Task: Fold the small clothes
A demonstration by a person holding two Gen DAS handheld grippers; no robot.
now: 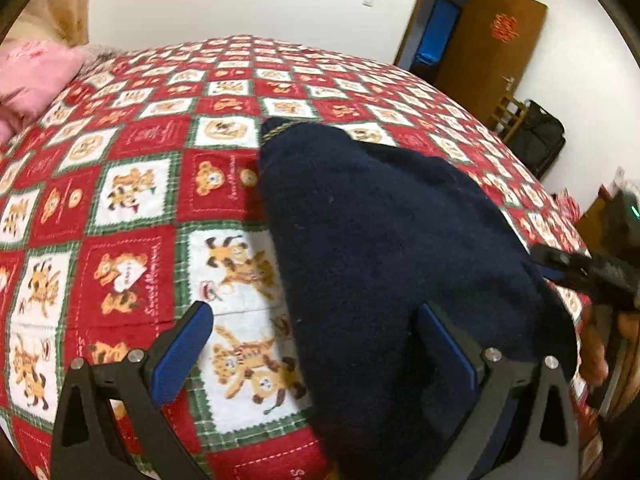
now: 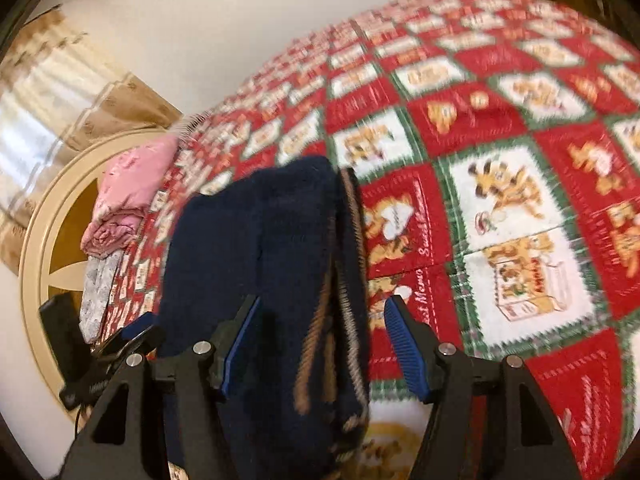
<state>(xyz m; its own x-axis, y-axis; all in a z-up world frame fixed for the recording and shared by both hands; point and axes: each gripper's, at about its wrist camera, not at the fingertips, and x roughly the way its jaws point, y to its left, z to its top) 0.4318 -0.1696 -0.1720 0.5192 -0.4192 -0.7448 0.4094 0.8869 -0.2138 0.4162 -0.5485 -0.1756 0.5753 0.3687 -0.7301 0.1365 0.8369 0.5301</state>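
Bed (image 1: 132, 200) with red-and-white cartoon-print quilt carries everything. Pink bedding (image 1: 32, 72) sits at its far left corner in the left wrist view, well apart from the work.

Navy knit garment (image 1: 380, 240) lies near the bed's near edge, already doubled into a long narrow bundle; tan-striped hem (image 2: 344, 280) shows along its right side in the right wrist view. No sleeve or loose flap visible, but the near end is cut off by the frame.

Left tool (image 1: 316, 344): jaws apart, garment's near left portion between them, right pad against the cloth, left pad clear over quilt. Not clamped.

Right tool (image 2: 320, 340): jaws apart, straddling the striped edge, pads not pressing. Blurred view, so contact uncertain.

Read: one fold is down and released, regrasp pending. Next move likely needs both tools closing on the near end, pinching all layers, then carrying it toward the far end. Risk: thick knit slips, layers splay.
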